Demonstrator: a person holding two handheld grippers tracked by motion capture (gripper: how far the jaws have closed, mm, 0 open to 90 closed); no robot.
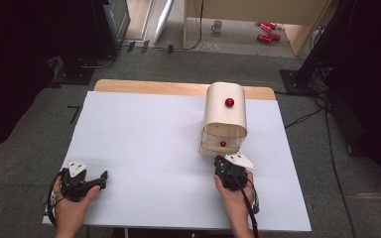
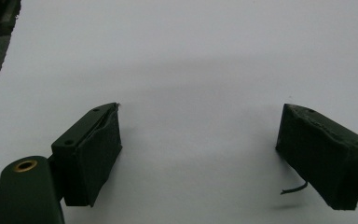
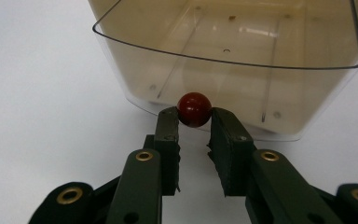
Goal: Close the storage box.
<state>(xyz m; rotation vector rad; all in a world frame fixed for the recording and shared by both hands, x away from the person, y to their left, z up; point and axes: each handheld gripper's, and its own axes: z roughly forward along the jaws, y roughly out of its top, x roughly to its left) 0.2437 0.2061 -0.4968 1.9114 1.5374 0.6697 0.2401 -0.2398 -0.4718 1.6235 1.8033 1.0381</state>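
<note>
Between the tips of the right gripper [image 3: 194,122] sits the red knob [image 3: 194,109] of the lower drawer [image 3: 228,51], and the jaws are clenched on it from both sides, the drawer already drawn part-way out of the small cream cabinet [image 1: 224,115] that stands just ahead of this hand. The hold is only at the very ends of the pads on a round, glossy ball, so I judge that a pull angled upward or sideways could let the knob squirt out of the grip. The cabinet looks light and nothing braces it: the left gripper [image 2: 198,154] rests well off to the side with its jaws spread wide over bare white table [image 2: 200,56], holding nothing. A brisk tug could therefore drag or tip the whole cabinet toward the hand instead of sliding the drawer, or bring the drawer right out of its slot.
</note>
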